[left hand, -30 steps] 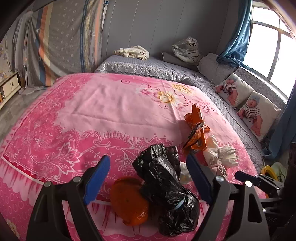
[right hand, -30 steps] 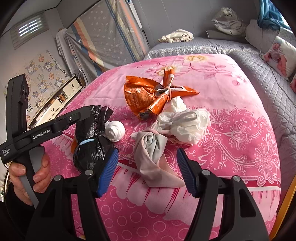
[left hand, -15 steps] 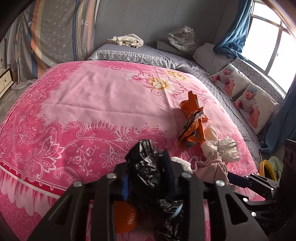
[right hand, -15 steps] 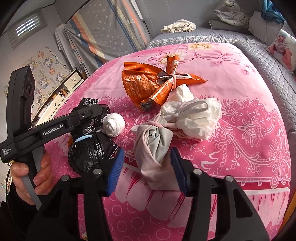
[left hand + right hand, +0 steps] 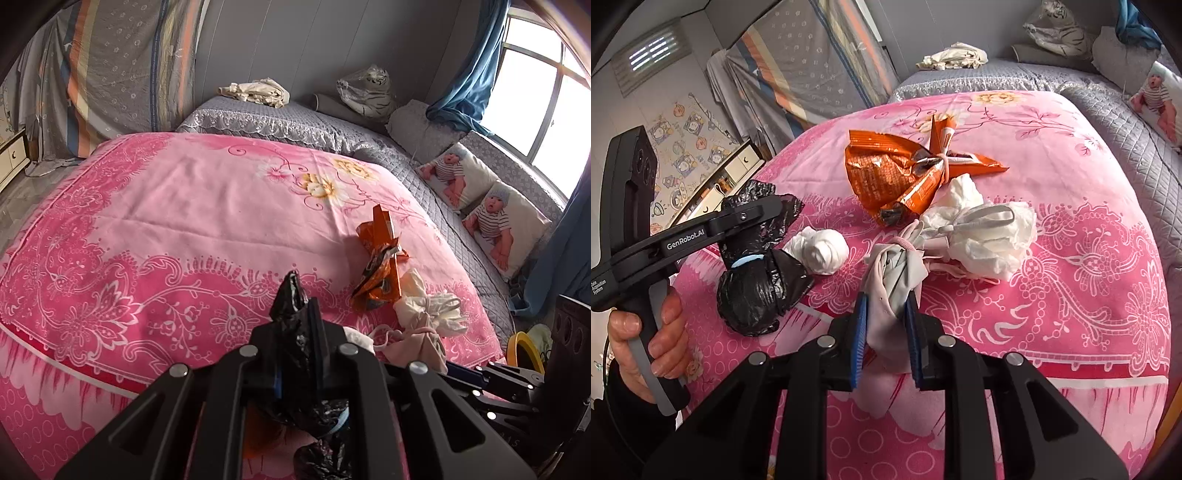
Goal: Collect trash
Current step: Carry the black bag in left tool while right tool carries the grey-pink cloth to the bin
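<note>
Two claws are both squeezing trash on the pink bed (image 5: 1071,155). Your left claw (image 5: 295,332) pinches the black bag (image 5: 753,291) (tied with a blue band). Your right claw (image 5: 884,321) grips the pink-gray bundle (image 5: 897,273). At 12 o'clock from that bundle lies the orange wrapper (image 5: 886,173); the white tissue wad (image 5: 982,236) sits at 2 o'clock.

Both wrist views close, facing across pink bedspread (image 5: 192,206); shared trash pile.
</note>
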`<state>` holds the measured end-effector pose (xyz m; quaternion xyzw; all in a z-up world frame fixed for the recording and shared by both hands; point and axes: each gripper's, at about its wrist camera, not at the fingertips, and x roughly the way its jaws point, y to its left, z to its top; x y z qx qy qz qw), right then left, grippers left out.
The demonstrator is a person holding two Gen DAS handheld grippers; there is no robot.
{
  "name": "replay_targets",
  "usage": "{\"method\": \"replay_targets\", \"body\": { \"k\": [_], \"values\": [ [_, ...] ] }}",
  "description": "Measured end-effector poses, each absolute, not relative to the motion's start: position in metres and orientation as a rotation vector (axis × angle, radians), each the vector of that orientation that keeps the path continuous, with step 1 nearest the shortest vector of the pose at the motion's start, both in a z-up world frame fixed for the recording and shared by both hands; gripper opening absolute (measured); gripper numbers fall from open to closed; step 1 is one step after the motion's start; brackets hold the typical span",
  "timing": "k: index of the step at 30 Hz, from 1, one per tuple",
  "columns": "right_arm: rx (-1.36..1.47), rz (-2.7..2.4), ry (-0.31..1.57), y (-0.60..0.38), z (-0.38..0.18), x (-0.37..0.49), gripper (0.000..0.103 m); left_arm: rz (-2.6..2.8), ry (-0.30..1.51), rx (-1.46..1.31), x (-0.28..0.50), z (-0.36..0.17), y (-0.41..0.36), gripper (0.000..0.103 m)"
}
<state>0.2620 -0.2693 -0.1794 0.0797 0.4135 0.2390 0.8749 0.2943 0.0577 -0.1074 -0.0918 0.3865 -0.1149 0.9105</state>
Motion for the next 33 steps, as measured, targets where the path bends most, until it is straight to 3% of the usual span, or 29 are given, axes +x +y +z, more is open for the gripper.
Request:
{"method": "replay_targets", "body": {
  "k": [33],
  "values": [
    [0.187,0.468,0.684,-0.307,-0.114,0.205,0.019,-0.282,0.656,-0.191,0.243,-0.051,0.045,0.010]
  ]
}}
